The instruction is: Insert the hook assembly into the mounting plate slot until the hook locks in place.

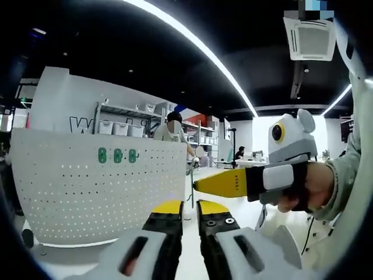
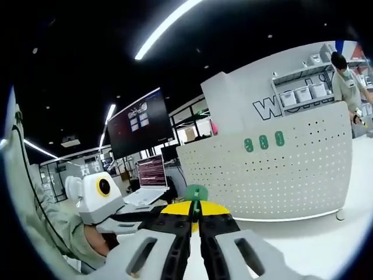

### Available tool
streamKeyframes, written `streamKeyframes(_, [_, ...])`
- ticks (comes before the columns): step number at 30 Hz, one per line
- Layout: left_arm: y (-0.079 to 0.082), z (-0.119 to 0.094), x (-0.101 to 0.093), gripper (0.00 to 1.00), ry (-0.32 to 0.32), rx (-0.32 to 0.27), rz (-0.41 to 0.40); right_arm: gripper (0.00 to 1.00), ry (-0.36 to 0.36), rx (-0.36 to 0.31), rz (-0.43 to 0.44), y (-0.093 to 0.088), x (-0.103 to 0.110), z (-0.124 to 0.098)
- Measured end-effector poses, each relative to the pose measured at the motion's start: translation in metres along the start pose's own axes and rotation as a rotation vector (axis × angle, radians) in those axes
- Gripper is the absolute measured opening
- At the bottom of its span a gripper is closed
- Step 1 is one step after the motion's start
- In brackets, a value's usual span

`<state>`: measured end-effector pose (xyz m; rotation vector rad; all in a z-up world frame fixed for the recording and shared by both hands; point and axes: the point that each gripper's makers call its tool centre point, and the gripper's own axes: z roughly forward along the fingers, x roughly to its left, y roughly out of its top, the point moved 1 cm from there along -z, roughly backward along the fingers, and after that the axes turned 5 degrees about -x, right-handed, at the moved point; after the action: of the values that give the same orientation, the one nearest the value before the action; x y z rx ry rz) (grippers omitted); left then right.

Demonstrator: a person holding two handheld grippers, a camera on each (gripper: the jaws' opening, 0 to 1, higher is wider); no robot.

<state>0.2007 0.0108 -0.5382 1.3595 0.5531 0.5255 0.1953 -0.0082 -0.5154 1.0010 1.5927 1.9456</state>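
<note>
- Green hook (image 2: 196,192) sits pinched at the tips of the right tongs (image 2: 196,217), which are closed on it; its long axis cannot be told.
- Pegboard (image 2: 280,175), white and perforated, stands upright on the table (image 2: 315,239), ahead and to the right of that hook; three green pieces (image 2: 263,142) sit in a row near its top edge.
- Left tongs (image 1: 190,211) are nearly closed, nothing between them; the pegboard (image 1: 93,192) lies ahead to their left.
- By my judgement the right tongs carry the part, so they must close on the board; no container in view.
</note>
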Motion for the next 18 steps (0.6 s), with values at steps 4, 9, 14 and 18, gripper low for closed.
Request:
streamKeyframes(4, [-0.004, -0.001, 0.002, 0.20, 0.012, 0.021, 0.017, 0.01, -0.007, -0.003, -0.007, 0.000, -0.002, 0.001])
streamKeyframes(9, [-0.010, -0.005, 0.004, 0.24, 0.031, 0.053, 0.059, 0.01, -0.023, -0.004, -0.012, -0.001, -0.009, 0.001])
streamKeyframes(14, [-0.023, -0.012, 0.012, 0.30, 0.078, 0.110, 0.091, 0.02, -0.053, -0.011, -0.035, -0.001, -0.023, 0.001])
streamKeyframes(18, [-0.047, -0.023, 0.019, 0.35, 0.110, 0.209, 0.091, 0.02, -0.084, -0.008, -0.058, -0.002, -0.034, -0.001])
